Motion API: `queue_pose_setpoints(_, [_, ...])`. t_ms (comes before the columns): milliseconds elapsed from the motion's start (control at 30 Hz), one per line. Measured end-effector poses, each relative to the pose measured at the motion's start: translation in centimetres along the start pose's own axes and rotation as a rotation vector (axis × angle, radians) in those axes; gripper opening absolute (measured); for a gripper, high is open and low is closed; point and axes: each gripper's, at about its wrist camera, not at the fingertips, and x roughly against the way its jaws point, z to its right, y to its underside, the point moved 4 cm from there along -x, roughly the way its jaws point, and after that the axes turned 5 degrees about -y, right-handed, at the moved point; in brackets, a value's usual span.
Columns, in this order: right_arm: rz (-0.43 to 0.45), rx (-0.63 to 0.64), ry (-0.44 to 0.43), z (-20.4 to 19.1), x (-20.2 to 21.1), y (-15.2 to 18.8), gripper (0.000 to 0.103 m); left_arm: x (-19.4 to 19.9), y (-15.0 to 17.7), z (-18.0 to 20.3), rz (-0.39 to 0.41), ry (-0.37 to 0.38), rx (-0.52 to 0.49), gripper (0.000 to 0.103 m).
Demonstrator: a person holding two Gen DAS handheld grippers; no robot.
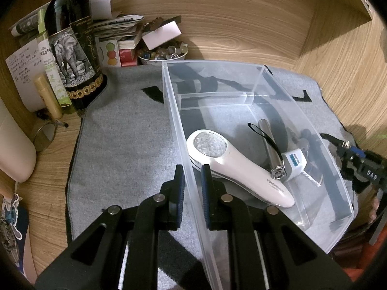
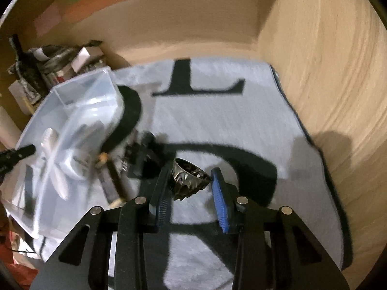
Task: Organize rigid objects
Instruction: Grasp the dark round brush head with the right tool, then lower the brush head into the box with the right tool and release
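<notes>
A clear plastic box [image 1: 244, 77] sits on a grey mat [image 1: 121, 133] printed with black letters. My left gripper [image 1: 192, 178] is shut on the box's near left wall, one pad on each side. Inside the box lie a white handheld device [image 1: 232, 166], a metal cylinder with a black strap [image 1: 269, 145] and a small white cube [image 1: 293, 163]. In the blurred right wrist view my right gripper [image 2: 189, 183] is shut on a dark metal ring [image 2: 188, 178] just right of the box [image 2: 79, 101]. Both blue pads touch the ring's sides.
Dark small items [image 2: 140, 149] and a dark stick with tan ends [image 2: 113, 183] lie on the mat beside the box. A wine bottle with an elephant label [image 1: 70, 48], a bowl of glass pebbles [image 1: 162, 54] and stacked papers crowd the back left. Wooden walls enclose the back and right.
</notes>
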Motion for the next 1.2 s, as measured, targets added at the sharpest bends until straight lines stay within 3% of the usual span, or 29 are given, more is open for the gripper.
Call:
queue_pose_setpoints(400, [0.162,0.182,-0.110,-7.0,2.5,-5.8,0.031,0.0,0.0,0.0,-0.001,0.000,0.002,0.013])
queue_pose_setpoints(600, [0.178,0.260,-0.189,-10.8,2.1,-7.0,0.031,0.0,0.0,0.1,-0.001,0.000,0.002,0.013])
queue_pose_setpoints(900, [0.153,0.357,-0.257,-15.2,1.0,-7.3,0.031,0.0,0.0,0.0,-0.001,0.001,0.004,0.013])
queue_pose_setpoints(1200, [0.015,0.452,-0.282,-17.6,-2.7,-6.7,0.031,0.0,0.0,0.1,0.001,-0.002,0.003,0.013])
